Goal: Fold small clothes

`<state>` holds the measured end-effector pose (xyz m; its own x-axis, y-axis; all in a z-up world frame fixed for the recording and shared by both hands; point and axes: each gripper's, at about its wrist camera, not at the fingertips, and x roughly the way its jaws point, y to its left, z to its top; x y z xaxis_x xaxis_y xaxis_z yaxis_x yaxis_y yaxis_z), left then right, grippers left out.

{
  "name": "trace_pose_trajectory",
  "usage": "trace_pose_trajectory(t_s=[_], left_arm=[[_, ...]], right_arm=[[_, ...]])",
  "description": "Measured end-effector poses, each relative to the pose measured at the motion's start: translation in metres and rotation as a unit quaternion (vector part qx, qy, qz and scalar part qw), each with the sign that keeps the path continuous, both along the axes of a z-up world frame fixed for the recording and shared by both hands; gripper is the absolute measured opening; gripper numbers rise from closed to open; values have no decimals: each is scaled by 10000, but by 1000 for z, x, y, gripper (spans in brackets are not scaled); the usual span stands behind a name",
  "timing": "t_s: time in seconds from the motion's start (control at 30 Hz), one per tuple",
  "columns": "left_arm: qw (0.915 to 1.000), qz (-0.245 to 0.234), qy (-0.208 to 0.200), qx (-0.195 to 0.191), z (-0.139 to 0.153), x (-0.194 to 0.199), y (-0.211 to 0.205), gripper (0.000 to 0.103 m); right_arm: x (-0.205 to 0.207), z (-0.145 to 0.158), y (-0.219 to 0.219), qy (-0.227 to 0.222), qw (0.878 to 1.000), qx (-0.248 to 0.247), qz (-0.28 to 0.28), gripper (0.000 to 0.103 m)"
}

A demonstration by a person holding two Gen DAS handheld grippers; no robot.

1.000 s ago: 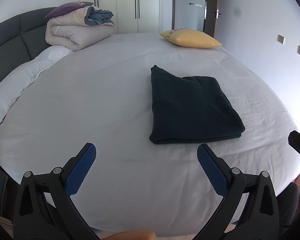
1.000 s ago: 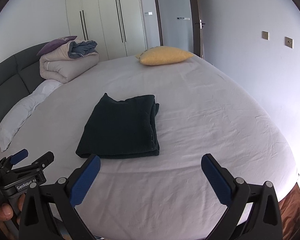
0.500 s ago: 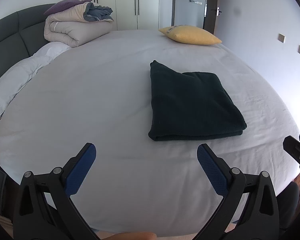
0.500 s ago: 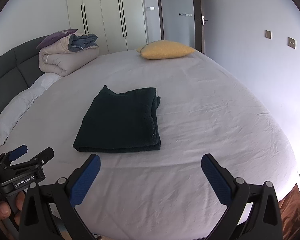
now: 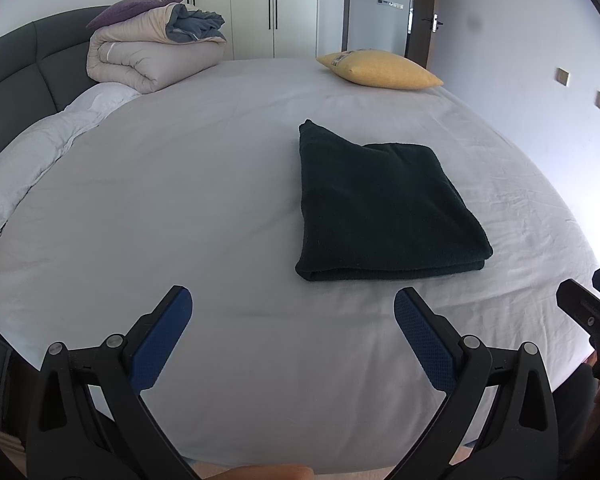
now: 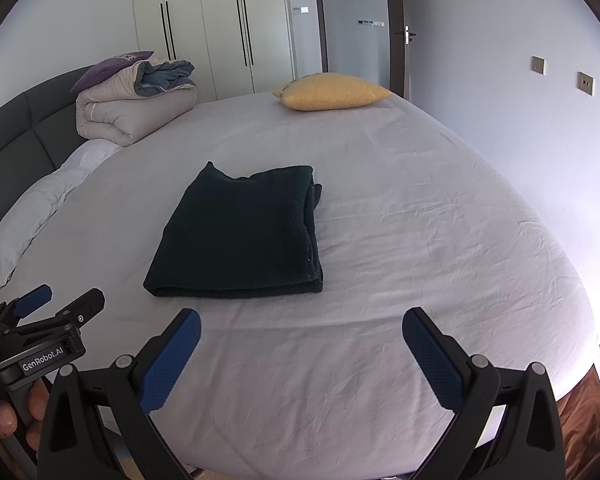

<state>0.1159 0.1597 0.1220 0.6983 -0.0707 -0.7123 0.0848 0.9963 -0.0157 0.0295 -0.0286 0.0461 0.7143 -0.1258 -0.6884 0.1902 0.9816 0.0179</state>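
A dark green garment (image 5: 384,204) lies folded into a neat rectangle on the white bed sheet (image 5: 204,184); it also shows in the right wrist view (image 6: 244,236). My left gripper (image 5: 292,312) is open and empty, held near the bed's front edge, short of the garment. My right gripper (image 6: 300,328) is open and empty, also short of the garment's near edge. The left gripper also shows in the right wrist view at the lower left (image 6: 56,304).
A rolled beige duvet (image 5: 152,56) with a purple pillow sits at the bed's far left. A yellow pillow (image 5: 380,70) lies at the far end. A white pillow (image 5: 40,160) lies along the dark headboard (image 5: 16,64). A wall runs along the right.
Both grippers have drawn back and tilted slightly; the garment sits a little lower in both views. The jaws stay open and the garment has not moved on the bed.
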Motion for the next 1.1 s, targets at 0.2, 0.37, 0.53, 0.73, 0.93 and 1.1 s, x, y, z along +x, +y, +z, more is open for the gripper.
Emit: trace_pose_trajectory(t_s=[0.2, 0.37, 0.53, 0.73, 0.93, 1.1], left_arm=[[10000, 9, 10, -1, -1, -1, -2, 103], [10000, 20, 13, -11, -1, -2, -2, 103], [10000, 15, 11, -9, -1, -2, -2, 103], [10000, 17, 8, -8, -1, -2, -2, 103], [10000, 19, 9, -8, -1, -2, -2, 103], [10000, 23, 12, -11, -2, -3, -2, 103]], right_arm=[[0, -2, 1, 19, 10000, 5, 0, 103], [0, -4, 0, 31, 10000, 14, 0, 103], [0, -6, 2, 55, 10000, -6, -10, 103], [1, -8, 1, 68, 10000, 11, -3, 103], [2, -8, -1, 71, 10000, 24, 4, 103], [2, -8, -1, 68, 10000, 29, 0, 103]])
